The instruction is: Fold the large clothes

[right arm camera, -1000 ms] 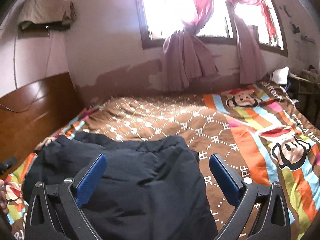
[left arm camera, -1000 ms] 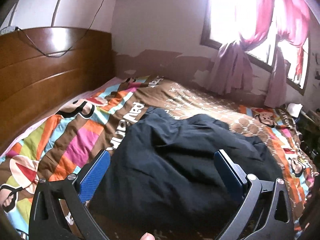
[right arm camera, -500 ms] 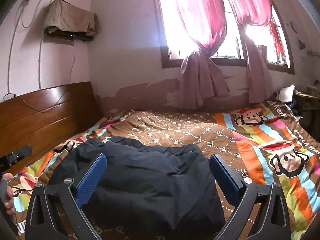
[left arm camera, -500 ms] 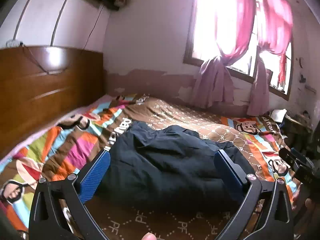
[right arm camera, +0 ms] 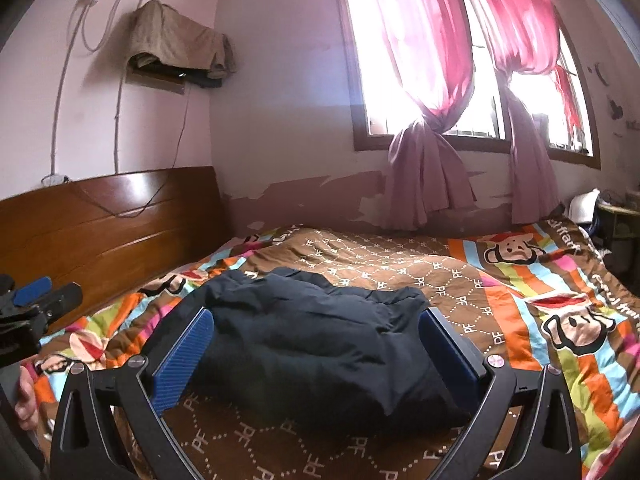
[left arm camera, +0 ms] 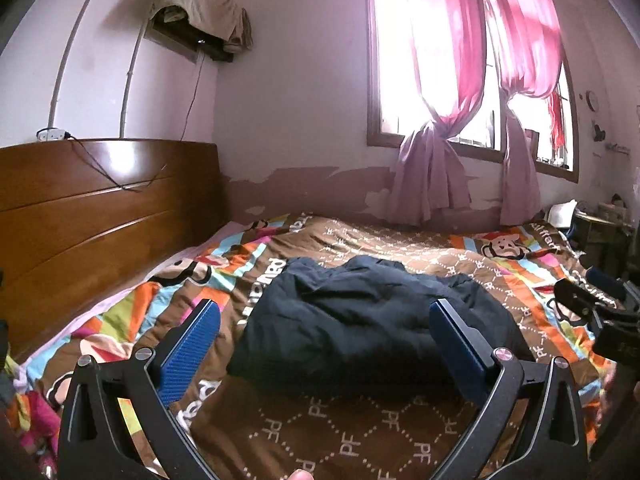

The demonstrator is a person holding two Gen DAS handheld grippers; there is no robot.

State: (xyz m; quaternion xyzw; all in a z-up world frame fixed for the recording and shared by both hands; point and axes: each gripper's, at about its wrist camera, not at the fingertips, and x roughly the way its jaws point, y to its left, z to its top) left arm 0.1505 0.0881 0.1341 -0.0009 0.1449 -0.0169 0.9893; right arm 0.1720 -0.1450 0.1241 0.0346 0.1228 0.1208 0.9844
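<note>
A dark navy garment point(left arm camera: 372, 320) lies bunched in a rumpled heap on the bed's cartoon-monkey bedspread point(left arm camera: 400, 248), near the wooden headboard point(left arm camera: 100, 208). The left hand-held gripper point(left arm camera: 324, 344) and right hand-held gripper point(right arm camera: 316, 348) both hang above it, jaws spread wide, grasping nothing. Pink curtains point(right arm camera: 424, 80) frame the bright window.

bare quilt point(left arm camera: 320, 432) lies before the dark garment point(left arm camera: 360, 320); headboard point(left arm camera: 100, 220) walls the left side.

A home bedroom is showing here. A bed point(left arm camera: 360, 412) with a wooden headboard point(left arm camera: 100, 216) is filling the lower frame, and pink curtains point(left arm camera: 440, 80) are hanging at upper right.
</note>
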